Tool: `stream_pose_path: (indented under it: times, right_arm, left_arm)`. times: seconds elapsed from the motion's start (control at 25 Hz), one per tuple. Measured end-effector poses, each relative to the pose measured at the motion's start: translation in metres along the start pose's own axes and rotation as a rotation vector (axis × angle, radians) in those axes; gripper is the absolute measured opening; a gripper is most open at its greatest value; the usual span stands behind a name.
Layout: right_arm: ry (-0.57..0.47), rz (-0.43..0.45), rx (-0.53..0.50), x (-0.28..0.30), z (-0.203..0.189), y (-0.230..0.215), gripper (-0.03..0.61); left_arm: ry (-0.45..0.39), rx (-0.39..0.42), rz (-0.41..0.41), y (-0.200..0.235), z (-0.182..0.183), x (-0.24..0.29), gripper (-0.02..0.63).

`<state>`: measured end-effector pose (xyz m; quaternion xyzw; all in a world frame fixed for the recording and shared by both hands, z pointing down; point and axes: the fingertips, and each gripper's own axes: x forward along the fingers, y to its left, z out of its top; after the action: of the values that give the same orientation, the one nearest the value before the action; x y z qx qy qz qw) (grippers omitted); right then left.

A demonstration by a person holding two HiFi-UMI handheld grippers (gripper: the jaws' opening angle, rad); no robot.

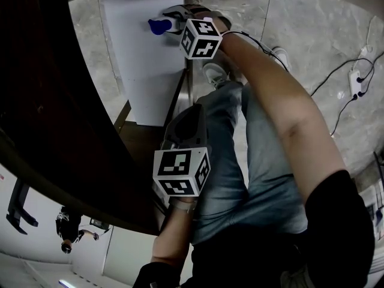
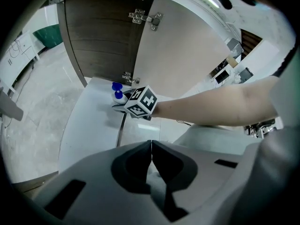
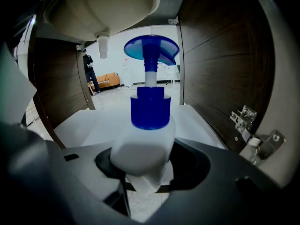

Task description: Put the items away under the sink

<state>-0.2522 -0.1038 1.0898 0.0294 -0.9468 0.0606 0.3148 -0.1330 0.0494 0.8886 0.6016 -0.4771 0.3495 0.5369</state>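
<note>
Jaws of the right gripper [image 3: 140, 175] clench the white body of the pump bottle [image 3: 146, 125], which stands upright at lower centre of the right gripper view, its blue pump head under the sink basin [image 3: 103, 8]. At the top of the head view the bottle is above the white cabinet floor [image 1: 138, 65]; whether it touches, I cannot tell. The left gripper [image 2: 151, 149] is pressed shut on nothing, well apart from the bottle.

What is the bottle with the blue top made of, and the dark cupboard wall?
The bottle looks like smooth white plastic, softly matte. Its pump top is glossy blue plastic, slightly see-through at the rim. The cupboard wall seems dark wood or wood-look board: faint grain lines show.
</note>
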Motion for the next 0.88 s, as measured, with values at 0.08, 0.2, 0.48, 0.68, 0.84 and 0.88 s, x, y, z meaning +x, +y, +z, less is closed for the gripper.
stream_pose_path:
  times: [0.08, 0.2, 0.48, 0.68, 0.84, 0.88]
  right_arm:
    - [-0.005, -0.001, 0.012, 0.004, 0.004, -0.002, 0.222]
    - [-0.012, 0.003, 0.026, 0.011, 0.01, -0.005, 0.222]
    - [-0.001, 0.08, 0.016, 0.023, 0.01, -0.001, 0.226]
    - [0.048, 0.066, 0.044, 0.02, -0.009, -0.002, 0.25]
    - [0.065, 0.076, 0.066, 0.013, -0.017, 0.005, 0.255]
    - [0.072, 0.076, 0.073, 0.01, -0.02, 0.006, 0.255]
  left_arm:
    - [0.002, 0.0, 0.0, 0.001, 0.0, 0.0, 0.022]
    - [0.005, 0.001, 0.001, 0.002, 0.0, 0.0, 0.023]
    - [-0.016, -0.032, -0.015, 0.004, 0.002, 0.0, 0.021]
    - [-0.015, -0.037, -0.022, 0.003, 0.002, 0.001, 0.021]
    - [0.003, -0.048, -0.035, -0.001, -0.002, 0.001, 0.023]
    - [0.01, -0.05, -0.041, -0.003, -0.004, 0.001, 0.021]
